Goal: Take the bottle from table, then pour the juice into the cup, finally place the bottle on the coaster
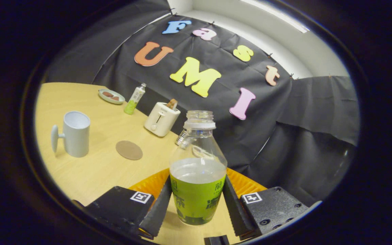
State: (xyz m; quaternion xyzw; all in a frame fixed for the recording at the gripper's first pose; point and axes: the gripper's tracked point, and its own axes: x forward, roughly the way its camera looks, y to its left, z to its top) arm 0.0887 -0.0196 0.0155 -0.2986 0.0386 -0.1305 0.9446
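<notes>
The gripper point(197, 207) has its fingers pressed on both sides of the open bottle point(197, 170), held upright and apparently lifted off the table point(94, 170). Judging by this, the take is done; pouring into the cup point(76, 133) and setting down on the coaster point(129, 150), both well beyond the fingers, remain
</notes>
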